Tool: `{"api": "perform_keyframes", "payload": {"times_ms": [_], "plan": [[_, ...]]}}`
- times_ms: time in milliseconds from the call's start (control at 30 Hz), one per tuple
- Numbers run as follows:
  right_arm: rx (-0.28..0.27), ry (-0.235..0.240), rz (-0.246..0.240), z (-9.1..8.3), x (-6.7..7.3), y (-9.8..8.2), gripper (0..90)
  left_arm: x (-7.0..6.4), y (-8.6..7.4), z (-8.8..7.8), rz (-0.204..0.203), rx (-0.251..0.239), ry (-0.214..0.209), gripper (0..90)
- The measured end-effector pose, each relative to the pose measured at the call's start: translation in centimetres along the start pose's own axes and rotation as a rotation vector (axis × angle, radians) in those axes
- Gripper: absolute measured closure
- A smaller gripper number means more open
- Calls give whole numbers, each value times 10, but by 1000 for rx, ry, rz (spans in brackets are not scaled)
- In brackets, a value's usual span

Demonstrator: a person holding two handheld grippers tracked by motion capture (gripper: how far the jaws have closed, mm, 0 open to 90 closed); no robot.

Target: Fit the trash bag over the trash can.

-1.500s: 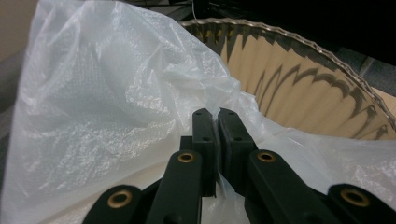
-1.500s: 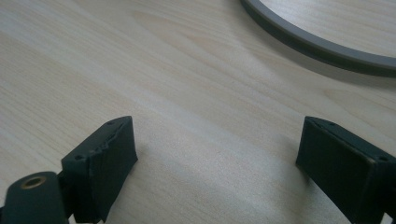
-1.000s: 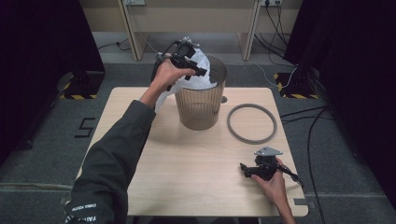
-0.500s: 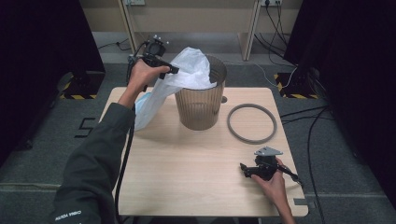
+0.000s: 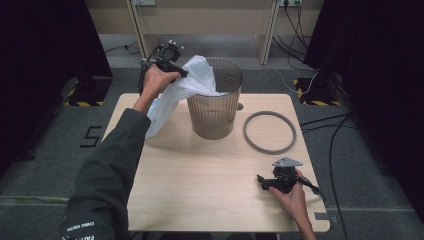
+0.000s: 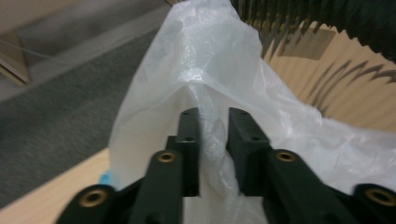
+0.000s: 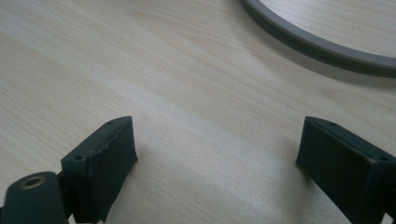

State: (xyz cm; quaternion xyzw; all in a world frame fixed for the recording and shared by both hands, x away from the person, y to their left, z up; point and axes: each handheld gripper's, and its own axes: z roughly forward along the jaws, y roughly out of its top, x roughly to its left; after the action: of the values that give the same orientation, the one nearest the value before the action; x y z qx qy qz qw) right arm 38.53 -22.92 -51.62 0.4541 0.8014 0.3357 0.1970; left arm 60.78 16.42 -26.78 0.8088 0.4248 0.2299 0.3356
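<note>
A white plastic bag [image 5: 192, 82] hangs half out of a ribbed grey-brown bin [image 5: 215, 117] at the table's back and drapes down the bin's left side. My left gripper [image 5: 182, 73] is raised to the left of the bin's rim. Its jaws have just been closing, and they now pinch a bunched fold of the bag [image 6: 210, 70] in the left gripper [image 6: 214, 114]. My right gripper [image 5: 261, 181] rests on the table near the front right. Its jaws stand wide apart with only bare wood in the right gripper [image 7: 215, 144].
A grey ring [image 5: 270, 149] lies flat on the wooden table [image 5: 200, 190] to the right of the bin; its arc [image 7: 317, 46] shows ahead of my right jaws. Cables and dark curtains surround the table on grey carpet.
My left hand has moved left from above the bin, drawing the bag out over the rim so that it hangs down the left side. The right hand has kept still.
</note>
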Motion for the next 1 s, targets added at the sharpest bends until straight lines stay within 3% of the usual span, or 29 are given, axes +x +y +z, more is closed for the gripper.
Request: {"api": "perform_keyframes", "payload": {"times_ms": [33, 133, 267, 500, 633, 767, 1000], "plan": [[-1, 0, -2, 0, 0, 0, 118, 0, 2, -1, 20, -13, 14, 784], [0, 0, -2, 0, 0, 0, 118, -4, 8, -6, 29, -42, 44, 845], [-1, 0, -2, 0, 0, 0, 119, -12, 21, -10, 54, -100, 68, 861], [-15, 19, 24, -1, -5, 3, 185, -45, 37, -5, 132, -117, 19, 859], [-60, 34, 49, -9, -15, 15, 187, -64, 40, 2, 165, -128, -9, 854], [-120, 17, 43, -22, -29, 46, 192, -80, 39, 6, 200, -118, -46, 853], [-232, -9, 14, -44, -50, 131, 196, -102, 32, 13, 255, -96, -83, 854]]}}
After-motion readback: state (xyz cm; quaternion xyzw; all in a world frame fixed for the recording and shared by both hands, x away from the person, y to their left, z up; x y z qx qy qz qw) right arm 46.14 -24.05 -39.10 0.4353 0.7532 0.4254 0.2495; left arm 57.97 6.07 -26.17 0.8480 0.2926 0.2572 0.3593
